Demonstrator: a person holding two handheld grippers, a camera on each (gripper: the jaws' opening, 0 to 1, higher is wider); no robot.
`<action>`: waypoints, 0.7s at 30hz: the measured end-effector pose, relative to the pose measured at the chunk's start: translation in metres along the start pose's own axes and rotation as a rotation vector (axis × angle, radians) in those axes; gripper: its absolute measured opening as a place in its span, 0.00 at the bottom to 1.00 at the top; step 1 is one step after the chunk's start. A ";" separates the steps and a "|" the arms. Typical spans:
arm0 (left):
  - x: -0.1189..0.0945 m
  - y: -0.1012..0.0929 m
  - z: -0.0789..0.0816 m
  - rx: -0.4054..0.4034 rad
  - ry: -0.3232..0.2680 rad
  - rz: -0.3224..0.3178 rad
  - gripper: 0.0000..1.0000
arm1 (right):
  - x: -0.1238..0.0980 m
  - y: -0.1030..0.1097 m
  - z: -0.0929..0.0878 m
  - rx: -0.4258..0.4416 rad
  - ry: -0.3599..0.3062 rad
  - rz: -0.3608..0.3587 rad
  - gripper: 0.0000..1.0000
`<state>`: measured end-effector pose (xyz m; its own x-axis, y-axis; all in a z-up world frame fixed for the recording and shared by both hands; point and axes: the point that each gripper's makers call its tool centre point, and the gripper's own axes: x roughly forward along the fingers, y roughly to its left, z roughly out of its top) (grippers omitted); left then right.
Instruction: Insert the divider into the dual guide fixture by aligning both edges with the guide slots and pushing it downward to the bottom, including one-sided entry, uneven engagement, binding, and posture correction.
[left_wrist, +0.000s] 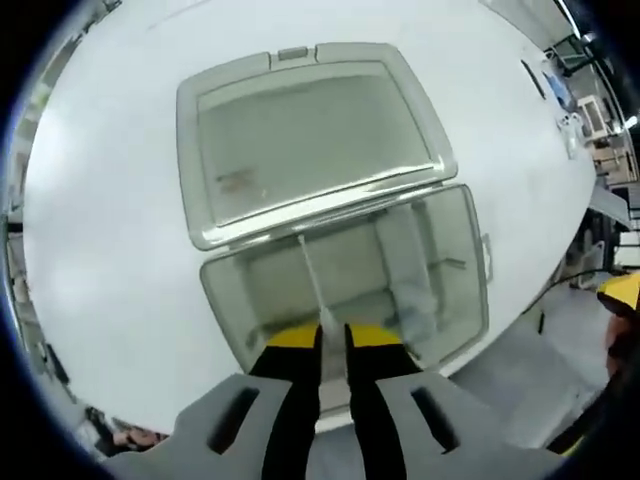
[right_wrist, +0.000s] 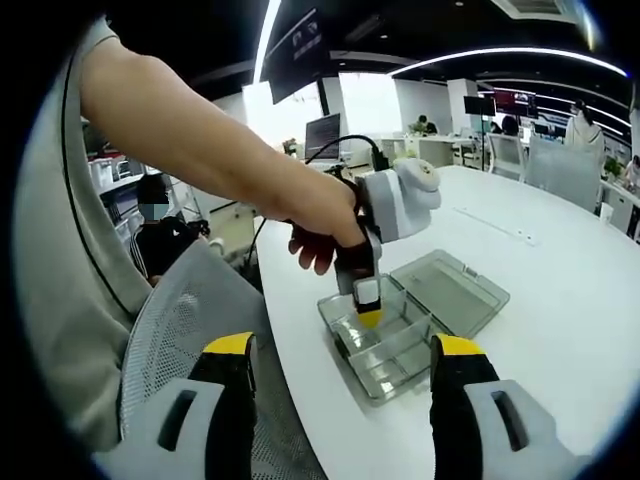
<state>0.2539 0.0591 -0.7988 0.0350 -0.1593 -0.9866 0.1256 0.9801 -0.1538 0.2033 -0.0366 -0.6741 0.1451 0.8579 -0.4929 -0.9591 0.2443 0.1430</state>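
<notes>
Nearest the lens in the left gripper view, the left gripper (left_wrist: 333, 338) has its yellow-tipped jaws nearly together, pinching the thin clear divider (left_wrist: 312, 280) by its near edge. The divider stands on edge inside the box (left_wrist: 470, 290), a clear plastic tray on the white table (left_wrist: 110, 250), running from the jaws toward the far wall. Right of it a second clear partition (left_wrist: 405, 265) stands in the box. The hinged lid (left_wrist: 300, 135) lies open flat beyond the box.

In the right gripper view, the right gripper (right_wrist: 340, 375) hangs with its jaws spread wide and nothing between them, well short of the box (right_wrist: 385, 350). Left of it is a mesh chair (right_wrist: 190, 320). A hand (right_wrist: 325, 235) holds the left gripper (right_wrist: 368, 315) tip-down into the box's left part, the lid (right_wrist: 450, 290) to the right.
</notes>
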 end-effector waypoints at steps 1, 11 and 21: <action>-0.001 0.000 -0.001 0.000 0.000 -0.002 0.08 | 0.000 0.000 0.000 -0.001 0.000 0.000 0.68; -0.008 0.002 -0.003 -0.011 -0.016 -0.014 0.10 | -0.001 0.001 0.002 -0.007 -0.003 0.000 0.68; -0.010 -0.004 -0.007 -0.039 -0.010 -0.017 0.04 | -0.003 0.002 0.004 -0.017 0.000 0.002 0.68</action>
<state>0.2458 0.0582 -0.7883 0.0427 -0.1769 -0.9833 0.0870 0.9811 -0.1727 0.2022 -0.0368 -0.6690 0.1432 0.8585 -0.4925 -0.9634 0.2348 0.1292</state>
